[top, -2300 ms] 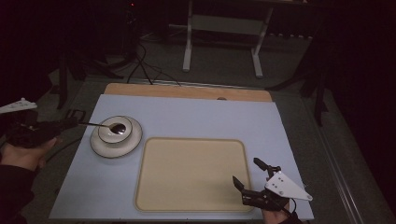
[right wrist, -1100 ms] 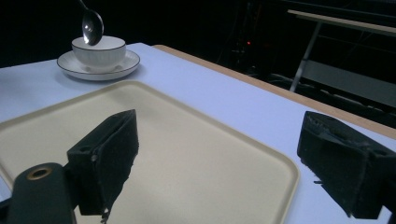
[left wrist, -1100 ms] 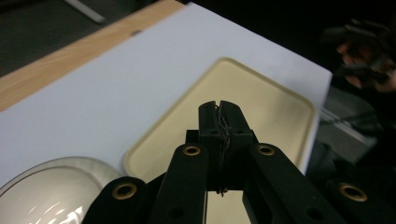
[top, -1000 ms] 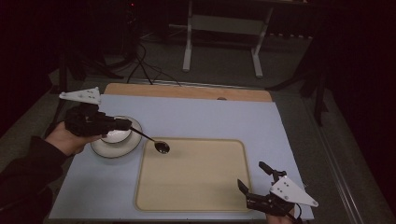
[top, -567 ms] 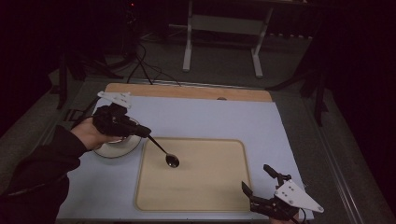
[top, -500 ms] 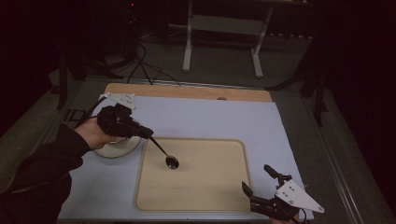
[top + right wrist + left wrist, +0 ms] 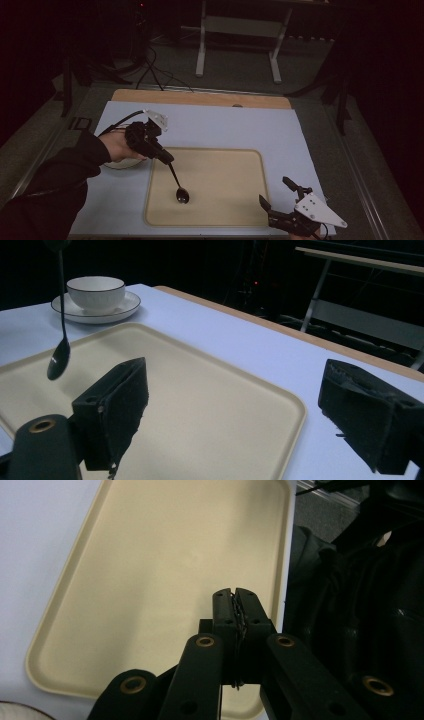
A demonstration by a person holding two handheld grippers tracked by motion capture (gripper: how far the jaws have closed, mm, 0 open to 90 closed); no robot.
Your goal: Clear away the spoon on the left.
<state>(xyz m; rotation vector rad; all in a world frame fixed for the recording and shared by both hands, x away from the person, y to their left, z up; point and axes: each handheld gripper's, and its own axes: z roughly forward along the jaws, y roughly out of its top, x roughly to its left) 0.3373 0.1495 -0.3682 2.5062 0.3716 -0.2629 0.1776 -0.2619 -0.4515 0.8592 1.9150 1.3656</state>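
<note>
Left hand-held gripper (image 7: pixel 162 155) is clamped tight on the spoon (image 7: pixel 178 185) by its handle end, bowl hanging over the tray (image 7: pixel 215 165). Light, stiff, slick metal: grip mid-handle. Right hand-held gripper (image 7: pixel 280 200) gapes empty.

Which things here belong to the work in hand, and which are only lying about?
In the job: spoon, held by the shut left gripper; beige tray under it; cup on its saucer.
Lying about: metal stand; floor cables; open, empty right gripper.
</note>
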